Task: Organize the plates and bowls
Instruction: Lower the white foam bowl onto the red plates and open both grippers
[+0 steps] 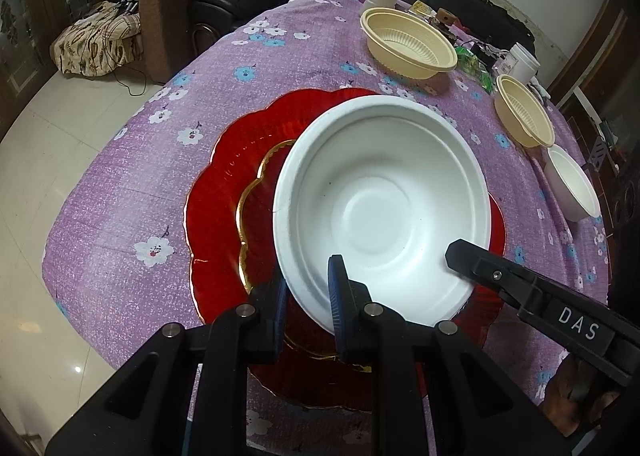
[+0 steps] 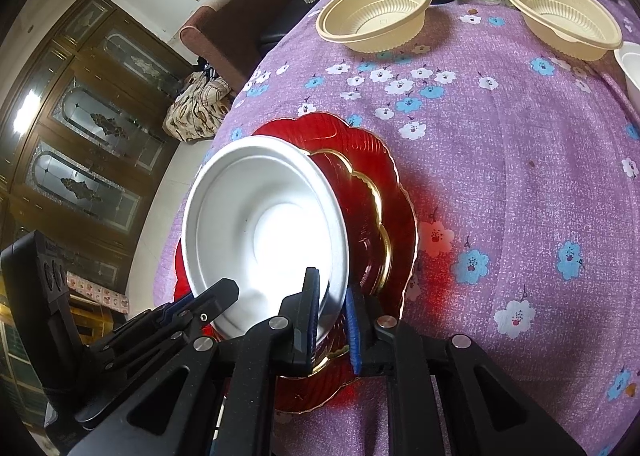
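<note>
Both tools (image 1: 308,296) (image 2: 334,316) straddle white bowl's (image 1: 380,208) rim — (over red plate (image 1: 224,192)).

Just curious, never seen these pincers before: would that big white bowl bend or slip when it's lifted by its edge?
The white bowl looks like thin moulded pulp, so probably light and slightly flexible. Both grippers pinch its rim over the red plates; its matte surface likely resists slipping.
</note>
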The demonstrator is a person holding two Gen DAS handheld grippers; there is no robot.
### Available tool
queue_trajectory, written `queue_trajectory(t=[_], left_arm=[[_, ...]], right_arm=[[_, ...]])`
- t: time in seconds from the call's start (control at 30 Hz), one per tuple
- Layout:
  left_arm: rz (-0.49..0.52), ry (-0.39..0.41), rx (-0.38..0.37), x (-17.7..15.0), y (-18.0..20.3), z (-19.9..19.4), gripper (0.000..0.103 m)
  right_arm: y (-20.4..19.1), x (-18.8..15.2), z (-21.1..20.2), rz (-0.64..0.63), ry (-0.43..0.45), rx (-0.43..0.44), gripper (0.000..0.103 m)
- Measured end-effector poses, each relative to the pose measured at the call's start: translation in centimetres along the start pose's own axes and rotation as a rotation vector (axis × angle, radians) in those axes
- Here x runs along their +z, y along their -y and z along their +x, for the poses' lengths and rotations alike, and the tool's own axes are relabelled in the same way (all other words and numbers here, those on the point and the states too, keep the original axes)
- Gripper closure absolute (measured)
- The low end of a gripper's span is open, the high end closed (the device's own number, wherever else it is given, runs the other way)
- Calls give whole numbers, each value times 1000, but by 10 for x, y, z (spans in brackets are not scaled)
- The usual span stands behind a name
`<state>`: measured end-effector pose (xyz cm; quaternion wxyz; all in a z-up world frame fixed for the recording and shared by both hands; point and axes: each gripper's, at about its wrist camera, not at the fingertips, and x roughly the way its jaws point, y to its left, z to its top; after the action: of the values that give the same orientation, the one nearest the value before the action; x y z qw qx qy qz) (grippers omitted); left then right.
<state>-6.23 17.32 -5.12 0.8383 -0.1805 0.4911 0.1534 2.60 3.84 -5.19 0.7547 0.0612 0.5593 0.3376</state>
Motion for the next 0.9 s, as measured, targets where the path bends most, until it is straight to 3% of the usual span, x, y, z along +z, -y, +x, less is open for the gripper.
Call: queue_trajectory(t=[0.57, 0.63, 0.67, 0.7, 0.77, 0.9], left_arm=[[-53, -5, -30, 5, -4, -2, 85], [-72, -1, -40, 7, -7, -4, 79], [-80, 3, -41, 7, -8, -6, 70], [-92, 9, -46, 8, -10, -8, 58], [-112, 21, -60, 9, -13, -11, 44], [-148, 43, -87, 12, -18, -17, 42]], right_arm=[[-3, 2, -9, -11, 44, -41, 88], [-3, 4, -11, -10, 52, -44, 86], [-2, 4, -13, -8, 56, -47, 83], [-2, 5, -13, -6, 56, -47, 75], [-2, 6, -13, -10, 47, -37, 60], [-11, 6, -18, -56, 36, -36, 45]])
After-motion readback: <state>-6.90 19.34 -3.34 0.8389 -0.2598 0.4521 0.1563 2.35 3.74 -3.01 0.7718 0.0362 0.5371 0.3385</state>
